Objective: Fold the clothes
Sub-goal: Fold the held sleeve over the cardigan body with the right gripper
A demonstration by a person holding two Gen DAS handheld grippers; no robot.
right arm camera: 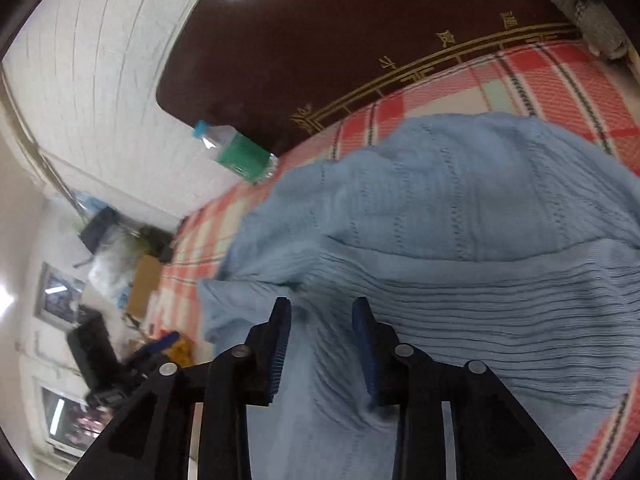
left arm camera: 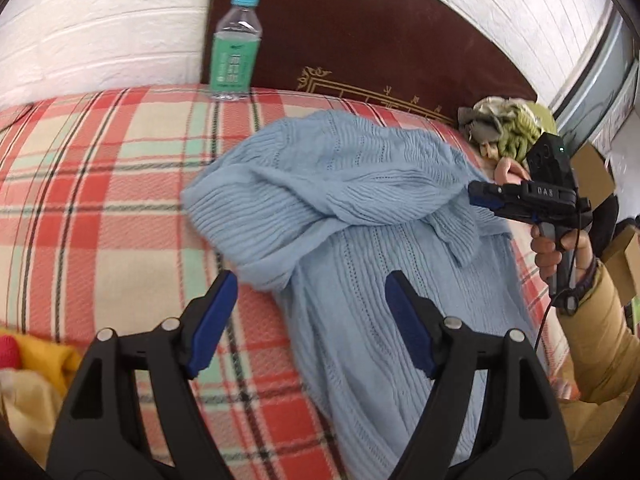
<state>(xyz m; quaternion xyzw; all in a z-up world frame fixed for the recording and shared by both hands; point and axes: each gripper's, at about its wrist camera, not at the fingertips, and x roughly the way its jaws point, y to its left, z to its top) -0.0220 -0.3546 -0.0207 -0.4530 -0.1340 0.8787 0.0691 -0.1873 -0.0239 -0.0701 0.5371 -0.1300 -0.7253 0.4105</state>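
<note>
A light blue knit sweater [left arm camera: 360, 200] lies rumpled on the plaid bed cover [left arm camera: 100, 180], its upper part folded over toward the left. My left gripper [left arm camera: 312, 280] hovers open over the sweater's lower left edge, touching nothing. At the right, a hand [left arm camera: 560, 248] holds my right gripper [left arm camera: 474, 196], whose tip is at a raised fold of the sweater. In the right wrist view the sweater [right arm camera: 460, 220] fills the frame, and bunched fabric sits between the narrowed fingers of the right gripper [right arm camera: 321, 308], which is shut on it.
A water bottle [left arm camera: 236, 48] with a green label stands at the head of the bed against the dark headboard [left arm camera: 360, 40]. A heap of greenish clothes [left arm camera: 504, 128] lies at the far right. Yellow cloth [left arm camera: 40, 364] sits at the lower left. Boxes and clutter [right arm camera: 120, 280] lie beside the bed.
</note>
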